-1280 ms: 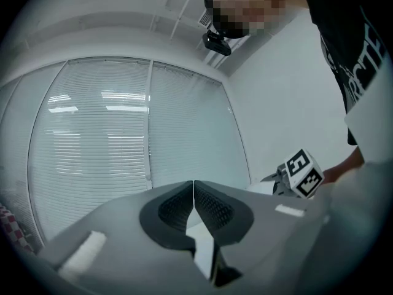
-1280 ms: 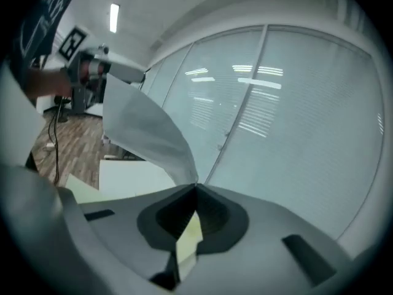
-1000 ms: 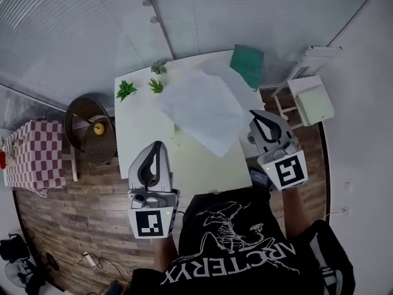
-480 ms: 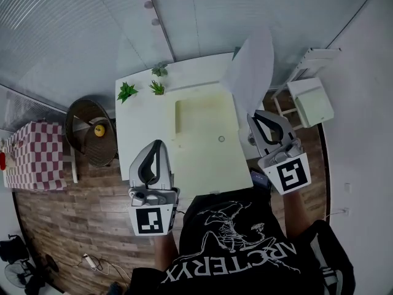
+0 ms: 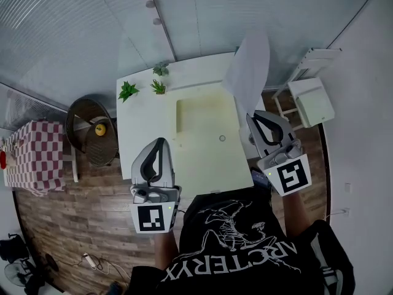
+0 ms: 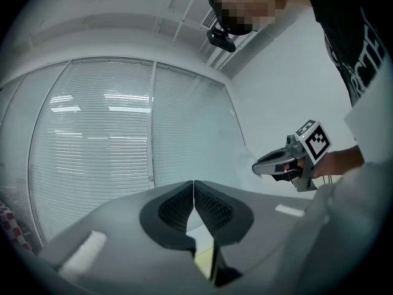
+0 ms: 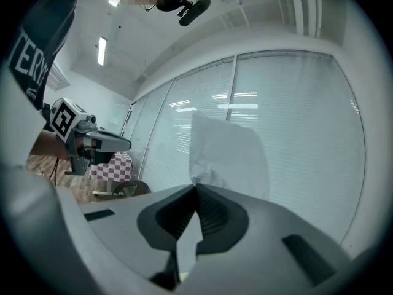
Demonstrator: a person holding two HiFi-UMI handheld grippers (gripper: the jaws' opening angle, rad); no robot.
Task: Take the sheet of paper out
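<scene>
the right gripper (image 7: 196, 188) has its fingers (image 7: 175, 211) pinching the lower edge of the sheet of paper (image 7: 227, 149), which stands up from them slightly crumpled at the nip. from the head view the sheet (image 5: 249, 72) hangs in the air over the far right corner of the white worktop (image 5: 138, 121), clear of the pale yellow folder (image 5: 206, 140) that lies flat there. the sheet reads as already out. the left gripper (image 6: 194, 183) has its fingers pressed together on nothing and hovers over the worktop's near edge, well apart from the folder.

to do this well, i'd judge: a steady pinch with no extra squeeze, since the hold is only at one edge. move it slowly so the limp sheet doesn't flap, fold or tear, and carry it high enough to miss the two small plants (image 5: 142, 89).
</scene>
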